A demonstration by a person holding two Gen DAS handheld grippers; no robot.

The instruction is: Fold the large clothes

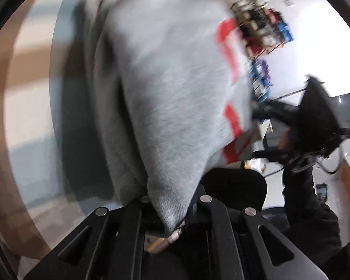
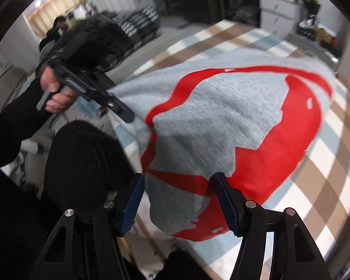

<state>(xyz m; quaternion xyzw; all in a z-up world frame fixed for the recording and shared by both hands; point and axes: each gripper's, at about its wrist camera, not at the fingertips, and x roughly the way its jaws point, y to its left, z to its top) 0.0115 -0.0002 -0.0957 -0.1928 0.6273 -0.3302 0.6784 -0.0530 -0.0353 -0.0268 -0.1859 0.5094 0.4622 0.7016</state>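
Closest to me on the left wrist view, my left gripper [image 1: 172, 212] is clamped tight on a bunched corner of the grey sweatshirt [image 1: 175, 98], and the cloth rises from the pinch and fills most of the middle of the shot. It's pretty smeared, so I can't tell which edge of the garment that corner belongs to. Red print [image 1: 231, 53] runs down the sweatshirt's right side. Past it on the left there's the plaid bedcover [image 1: 32, 74], on the right a dark sleeve [image 1: 301, 193] leading up to my right gripper [image 1: 315, 121], and way back a rack of colourful stuff [image 1: 261, 28] against the white wall.

On the right wrist view, that gripper [image 2: 177, 200] has its blue-padded jaws standing apart, nothing pinched. The near hem of the sweatshirt [image 2: 233, 126] sits between and just beyond the pads [image 2: 134, 204] but they aren't pressing on it. The sweatshirt is spread over the plaid cover [image 2: 326, 175] with a big red graphic [image 2: 287, 154] facing up. To the left there's a black-clad knee [image 2: 81, 158], and beyond it a bare hand [image 2: 58, 93] holding the left gripper [image 2: 119, 107], whose tip meets the sweatshirt's left edge. Far back are white drawers [image 2: 277, 7] and curtains [image 2: 56, 9]
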